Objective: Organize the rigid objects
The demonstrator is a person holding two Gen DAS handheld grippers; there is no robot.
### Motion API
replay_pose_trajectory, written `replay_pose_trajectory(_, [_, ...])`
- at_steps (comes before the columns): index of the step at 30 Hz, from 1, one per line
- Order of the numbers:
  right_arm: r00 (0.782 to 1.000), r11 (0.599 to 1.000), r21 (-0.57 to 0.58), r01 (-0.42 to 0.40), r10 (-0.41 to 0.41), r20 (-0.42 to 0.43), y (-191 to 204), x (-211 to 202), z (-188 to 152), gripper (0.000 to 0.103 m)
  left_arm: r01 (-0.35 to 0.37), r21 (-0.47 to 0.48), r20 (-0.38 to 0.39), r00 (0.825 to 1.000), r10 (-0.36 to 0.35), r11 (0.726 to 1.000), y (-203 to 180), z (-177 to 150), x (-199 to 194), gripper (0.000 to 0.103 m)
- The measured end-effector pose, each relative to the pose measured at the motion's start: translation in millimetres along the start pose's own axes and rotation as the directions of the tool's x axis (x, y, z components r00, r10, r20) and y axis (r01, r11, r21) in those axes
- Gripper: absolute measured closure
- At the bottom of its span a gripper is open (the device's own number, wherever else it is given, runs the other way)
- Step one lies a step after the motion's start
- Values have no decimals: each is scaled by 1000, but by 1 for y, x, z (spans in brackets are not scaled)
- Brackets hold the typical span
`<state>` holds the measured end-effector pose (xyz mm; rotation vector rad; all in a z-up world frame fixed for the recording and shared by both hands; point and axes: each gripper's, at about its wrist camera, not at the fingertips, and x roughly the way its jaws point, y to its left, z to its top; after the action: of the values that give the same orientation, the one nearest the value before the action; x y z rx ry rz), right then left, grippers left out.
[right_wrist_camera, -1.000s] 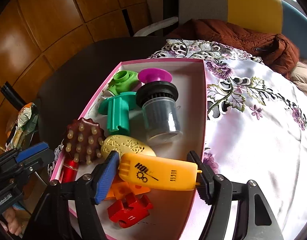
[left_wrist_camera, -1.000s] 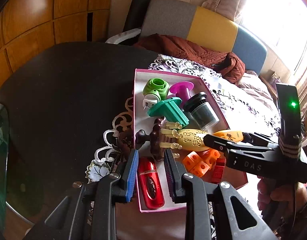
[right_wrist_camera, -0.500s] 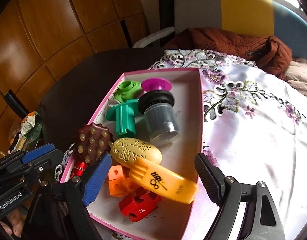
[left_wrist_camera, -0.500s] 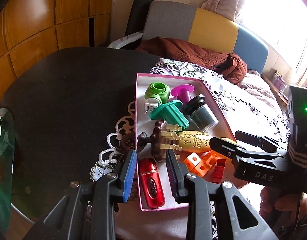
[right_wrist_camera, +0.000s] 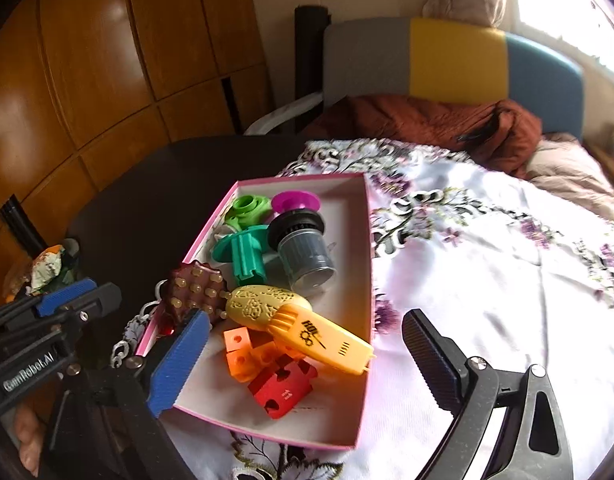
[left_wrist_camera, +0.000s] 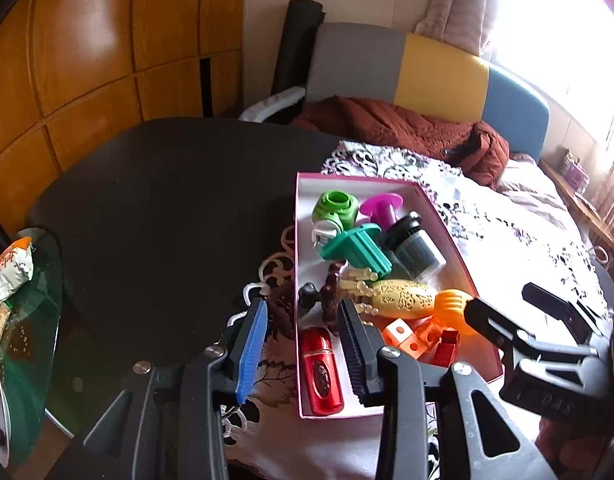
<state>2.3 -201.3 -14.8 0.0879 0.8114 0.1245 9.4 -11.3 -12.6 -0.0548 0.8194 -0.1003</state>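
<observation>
A pink box (right_wrist_camera: 366, 264) holds several toys. The orange-yellow comb tool (right_wrist_camera: 323, 340) lies loose across orange blocks (right_wrist_camera: 243, 356) and a red block (right_wrist_camera: 283, 388). My right gripper (right_wrist_camera: 303, 356) hovers over them, its jaws opening wide, with nothing pressed between the pads. In the left wrist view my left gripper (left_wrist_camera: 303, 344) is above the red cylinder (left_wrist_camera: 321, 372), which lies in the box's near corner. Its jaws are opening and the pads are clear of the cylinder. A brown peg massager (left_wrist_camera: 331, 296), a yellow oval (left_wrist_camera: 403, 300), a teal spool (left_wrist_camera: 355, 246) and a dark jar (left_wrist_camera: 415, 246) lie further in.
The box sits on a white floral cloth (right_wrist_camera: 487, 260) over a dark round table (left_wrist_camera: 167, 208). A glass side table with snack packets (left_wrist_camera: 15, 264) stands at the left. A chair with a brown jacket (left_wrist_camera: 407, 128) stands behind, against a wooden panel wall.
The right gripper opened and let go of the orange-yellow tool, which now rests in the box. Both grippers drew back and up. The left jaws widened over the red cylinder.
</observation>
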Motion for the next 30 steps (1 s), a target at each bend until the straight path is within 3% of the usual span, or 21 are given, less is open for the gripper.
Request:
replay_pose_trajectory(6, [997, 998, -1, 67, -67, 39, 5, -17, -5, 3, -66, -10, 35, 997, 66, 998, -3, -1, -14, 61])
replay_pose_trajectory(13, [996, 997, -19, 78, -77, 42, 11, -25, -10, 3, -97, -12, 91, 991, 98, 995, -4, -5, -28, 61])
replay_pose_trajectory(19, [996, 996, -20, 81, -80, 49, 14, -28, -12, 3, -87, -21, 130, 987, 89, 996, -2, -7, -37, 61])
replay_pose_trajectory(26, [995, 996, -27, 84, -83, 58, 16, -30, -12, 3, -56, -17, 108, 993, 58, 998, -4, -7, -35, 61])
replay_pose_trajectory(30, [995, 996, -27, 86, -84, 54, 15, -28, -12, 3, -63, -1, 125, 990, 63, 998, -6, -6, -34, 69])
